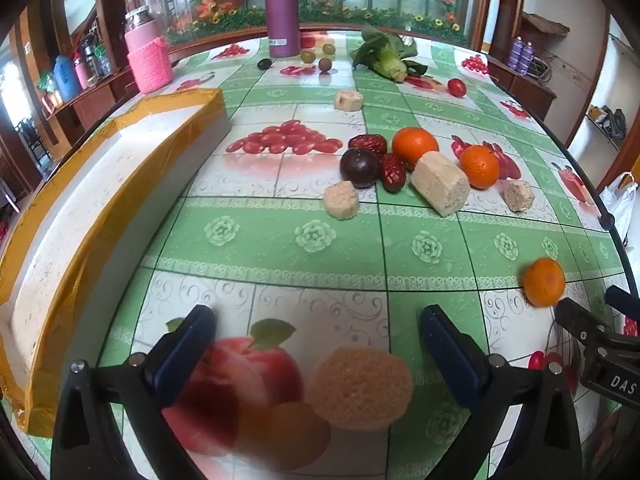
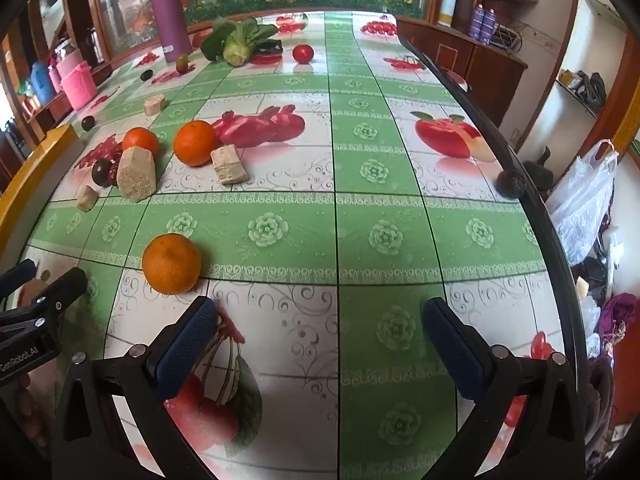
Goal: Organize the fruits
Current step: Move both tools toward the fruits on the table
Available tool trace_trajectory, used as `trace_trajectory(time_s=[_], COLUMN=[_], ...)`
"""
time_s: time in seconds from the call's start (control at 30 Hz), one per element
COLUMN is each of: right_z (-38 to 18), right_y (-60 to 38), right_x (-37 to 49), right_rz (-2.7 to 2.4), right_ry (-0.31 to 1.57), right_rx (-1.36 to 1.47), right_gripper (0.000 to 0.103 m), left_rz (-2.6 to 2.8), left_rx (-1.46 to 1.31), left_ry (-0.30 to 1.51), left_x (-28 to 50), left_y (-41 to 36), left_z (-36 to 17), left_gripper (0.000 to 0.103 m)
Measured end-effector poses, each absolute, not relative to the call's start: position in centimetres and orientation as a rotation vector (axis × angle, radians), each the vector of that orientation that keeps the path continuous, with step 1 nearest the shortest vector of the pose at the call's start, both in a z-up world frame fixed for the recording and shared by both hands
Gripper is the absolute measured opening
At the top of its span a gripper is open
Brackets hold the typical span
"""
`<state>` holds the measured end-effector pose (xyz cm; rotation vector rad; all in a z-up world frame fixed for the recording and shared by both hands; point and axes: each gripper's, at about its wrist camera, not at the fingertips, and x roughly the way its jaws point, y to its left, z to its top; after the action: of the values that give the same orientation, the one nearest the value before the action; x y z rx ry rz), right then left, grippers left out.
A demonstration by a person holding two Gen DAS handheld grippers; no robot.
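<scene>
I have both sets of tongs angled down over the surface [image 2: 360, 208], which wears a glossy green-and-white cloth printed with fruit. The left tongs [image 1: 316, 344] stand wide apart with nothing between them; below them I see only the printed apple and a round beige sponge-like piece [image 1: 360, 386], blurred at this range. The right tongs [image 2: 320, 336] are just as wide apart and empty, over bare cloth.

The fruit nearest me is a lone tangerine [image 2: 172, 263], bright orange with a dimpled skin, sitting by itself just ahead and left of the right tongs, not touching them. Farther up is the main cluster: two more tangerines [image 1: 415, 145] [image 1: 479, 166], a dark purple plum [image 1: 360, 168] with a shiny skin, and wrinkled red jujubes [image 1: 393, 178] pressed against it. Pale, crumbly beige blocks [image 1: 440, 183] lie mixed in, the biggest leaning against the fruit.

Toward the far end I see a small red tomato [image 1: 456, 87], a leafy green vegetable [image 1: 386, 58], a few grapes [image 1: 325, 65] near a tall purple flask [image 1: 281, 8], and a jar in a pink knitted sleeve [image 1: 149, 56]. A white foam box [image 1: 100, 184] edged with yellow tape runs along the left side. One dark round fruit [image 2: 511, 184] sits alone at the right edge.
</scene>
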<state>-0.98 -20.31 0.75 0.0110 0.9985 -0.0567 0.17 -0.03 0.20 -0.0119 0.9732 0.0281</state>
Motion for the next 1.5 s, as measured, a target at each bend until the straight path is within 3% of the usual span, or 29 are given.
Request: trace_trajectory(time_s=[0.33,0.67,1.5], right_z=[5.5,7.9,9.3], right_y=[-17.6,-16.0,-15.5], right_x=[-4.2,-5.7,-7.1], right_rz=[0.029,0.08,0.001], right_ry=[0.88,0.889,0.908], right_rx=[-0.006,-0.013,-0.07], right_gripper=[0.103,0.103,0.103], left_rz=[-0.031,-0.014,-0.073], left_rx=[-0.052,-0.089,-0.119], left_ry=[0.872,0.824,0.846], left_x=[-3.6,-5.0,-4.0], left_y=[2.1,4.1,4.5], left_z=[4.9,7.3,7.1], left_gripper=[0.103,0.103,0.103])
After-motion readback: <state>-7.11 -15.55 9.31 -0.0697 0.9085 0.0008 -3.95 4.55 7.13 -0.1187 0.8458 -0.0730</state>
